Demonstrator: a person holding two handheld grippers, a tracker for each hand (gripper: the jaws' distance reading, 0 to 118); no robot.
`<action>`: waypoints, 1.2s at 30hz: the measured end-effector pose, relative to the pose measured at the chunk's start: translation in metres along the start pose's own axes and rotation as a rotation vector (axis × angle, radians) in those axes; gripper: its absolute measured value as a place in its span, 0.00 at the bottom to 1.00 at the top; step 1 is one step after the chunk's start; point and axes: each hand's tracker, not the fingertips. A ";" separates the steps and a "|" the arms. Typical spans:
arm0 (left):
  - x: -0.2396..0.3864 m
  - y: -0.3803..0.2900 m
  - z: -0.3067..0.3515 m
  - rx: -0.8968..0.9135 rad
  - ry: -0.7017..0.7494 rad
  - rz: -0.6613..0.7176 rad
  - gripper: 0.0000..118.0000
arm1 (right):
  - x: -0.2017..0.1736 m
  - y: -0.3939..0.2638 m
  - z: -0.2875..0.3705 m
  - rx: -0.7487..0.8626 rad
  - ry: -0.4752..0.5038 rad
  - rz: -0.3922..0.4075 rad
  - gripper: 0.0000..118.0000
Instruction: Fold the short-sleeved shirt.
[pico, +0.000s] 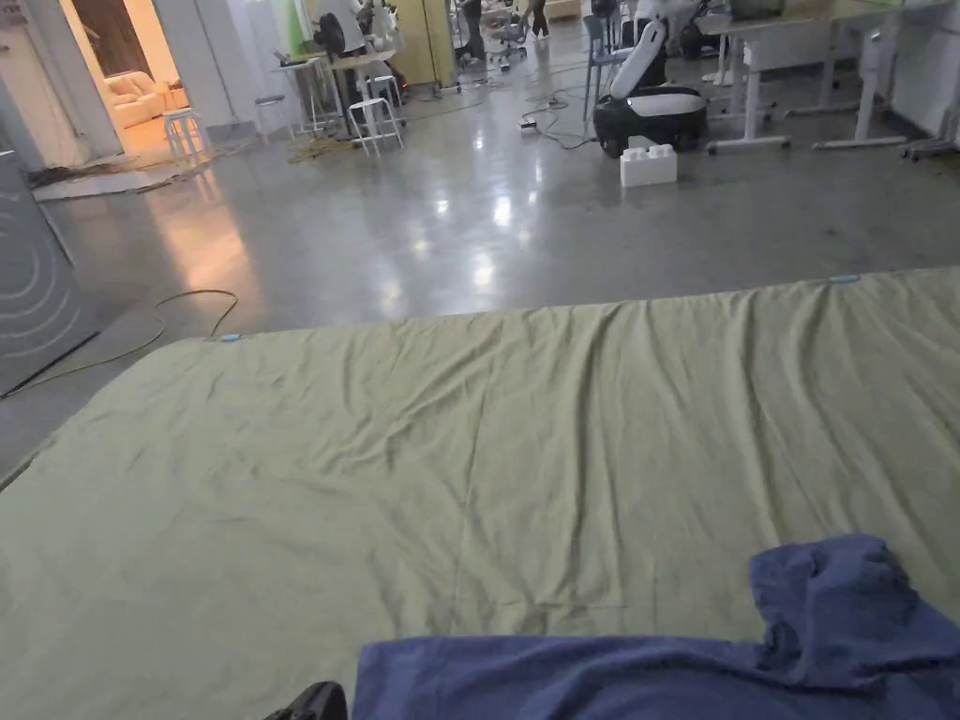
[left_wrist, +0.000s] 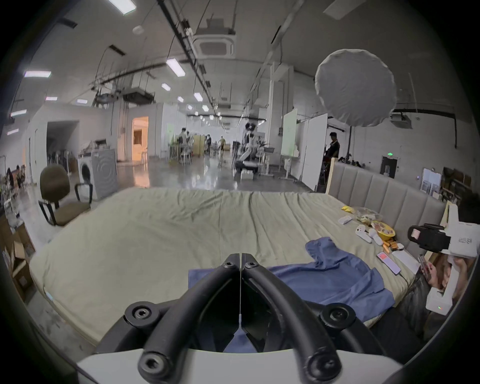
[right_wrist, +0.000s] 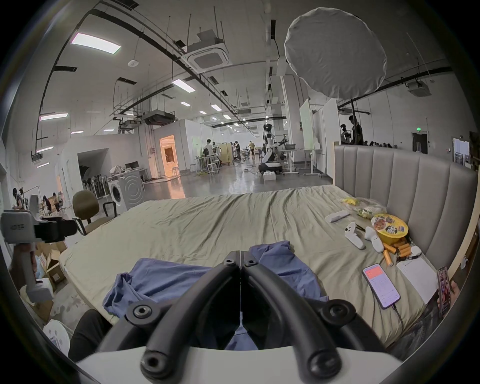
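A blue short-sleeved shirt (pico: 656, 670) lies rumpled on the olive bedsheet (pico: 450, 469), near the bed's front edge, with one sleeve (pico: 834, 581) bunched up at the right. My left gripper (left_wrist: 241, 256) hovers over the shirt's (left_wrist: 337, 280) left part, jaws pressed together with no cloth between them. My right gripper (right_wrist: 241, 253) is held above the shirt's (right_wrist: 168, 278) middle, also shut with nothing in it. In the left gripper view the right gripper (left_wrist: 428, 240) is off to the right. The left gripper (right_wrist: 52, 230) is at the far left in the right gripper view.
Along the grey headboard (right_wrist: 405, 187) lie a phone (right_wrist: 380, 284), white controllers (right_wrist: 354, 235), a yellow food bowl (right_wrist: 389, 224) and orange batteries (right_wrist: 394, 250). A hand holds another phone (right_wrist: 442, 285) at the right. An office chair (left_wrist: 57, 197) and washing machine (left_wrist: 100, 171) stand left of the bed.
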 end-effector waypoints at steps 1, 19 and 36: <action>-0.009 -0.001 -0.019 -0.058 0.001 0.027 0.02 | 0.000 -0.002 -0.002 -0.014 0.003 -0.004 0.00; -0.091 -0.080 -0.326 -0.692 0.121 0.079 0.42 | 0.035 -0.039 -0.024 -0.239 -0.055 -0.073 0.00; -0.044 -0.081 -0.362 -0.839 0.117 -0.169 0.05 | 0.130 0.002 -0.237 -0.610 -0.022 -0.034 0.52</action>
